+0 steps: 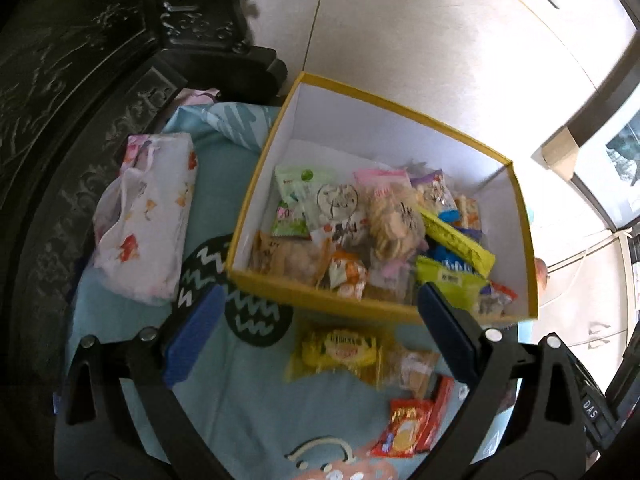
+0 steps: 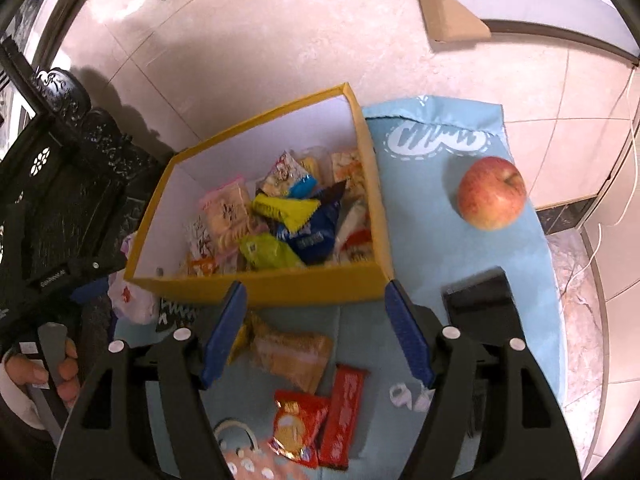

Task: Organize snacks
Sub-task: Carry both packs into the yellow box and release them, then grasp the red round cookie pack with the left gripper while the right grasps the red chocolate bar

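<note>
A yellow box (image 1: 320, 292) with white inner walls holds several snack packets (image 1: 384, 220) on a light blue cloth (image 1: 240, 392); it also shows in the right wrist view (image 2: 304, 284). In front of it lie a yellow packet (image 1: 340, 350), a tan packet (image 2: 292, 354), a red biscuit packet (image 2: 298, 424) and a red bar (image 2: 344, 416). My left gripper (image 1: 316, 332) is open and empty above the loose packets. My right gripper (image 2: 316, 332) is open and empty over the tan packet.
A white tissue pack (image 1: 148, 216) with orange prints lies left of the box. A red apple (image 2: 491, 194) and a black flat object (image 2: 480, 300) sit on the cloth at right. Dark carved furniture (image 1: 80, 80) stands left. Tiled floor (image 2: 280, 40) lies beyond.
</note>
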Available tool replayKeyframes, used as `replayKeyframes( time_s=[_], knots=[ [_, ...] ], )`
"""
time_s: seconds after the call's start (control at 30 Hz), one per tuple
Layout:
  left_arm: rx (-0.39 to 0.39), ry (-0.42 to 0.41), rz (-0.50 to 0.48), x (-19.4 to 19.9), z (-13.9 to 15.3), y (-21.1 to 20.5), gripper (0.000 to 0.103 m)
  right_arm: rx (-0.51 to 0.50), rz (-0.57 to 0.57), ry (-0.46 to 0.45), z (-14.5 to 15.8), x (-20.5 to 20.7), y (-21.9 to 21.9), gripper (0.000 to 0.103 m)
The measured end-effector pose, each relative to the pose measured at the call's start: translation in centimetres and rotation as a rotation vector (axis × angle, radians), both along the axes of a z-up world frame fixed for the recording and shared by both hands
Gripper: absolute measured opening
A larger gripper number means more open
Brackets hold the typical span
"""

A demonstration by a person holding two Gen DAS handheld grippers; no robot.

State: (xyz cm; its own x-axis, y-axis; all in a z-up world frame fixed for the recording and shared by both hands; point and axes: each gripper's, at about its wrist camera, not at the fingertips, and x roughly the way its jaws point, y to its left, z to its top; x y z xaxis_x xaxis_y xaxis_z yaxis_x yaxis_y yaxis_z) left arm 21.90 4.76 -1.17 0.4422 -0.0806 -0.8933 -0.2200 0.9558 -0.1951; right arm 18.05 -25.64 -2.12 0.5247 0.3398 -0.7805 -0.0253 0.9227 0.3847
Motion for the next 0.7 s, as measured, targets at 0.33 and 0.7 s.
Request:
replayKeyframes(
  time_s=[0.33,0.7],
  knots=[
    [-0.043,0.134,-0.025,-7.5,-5.1,-0.6,0.099,-0.281,0.087,0.181,-7.7,-5.0,3.1,0.075],
    [-0.048,0.265,-0.042,-11.3,-9.7,-1.1,0.099,-0.395,0.101,0.211,-11.1,-6.0,4.8,0.075]
  ],
)
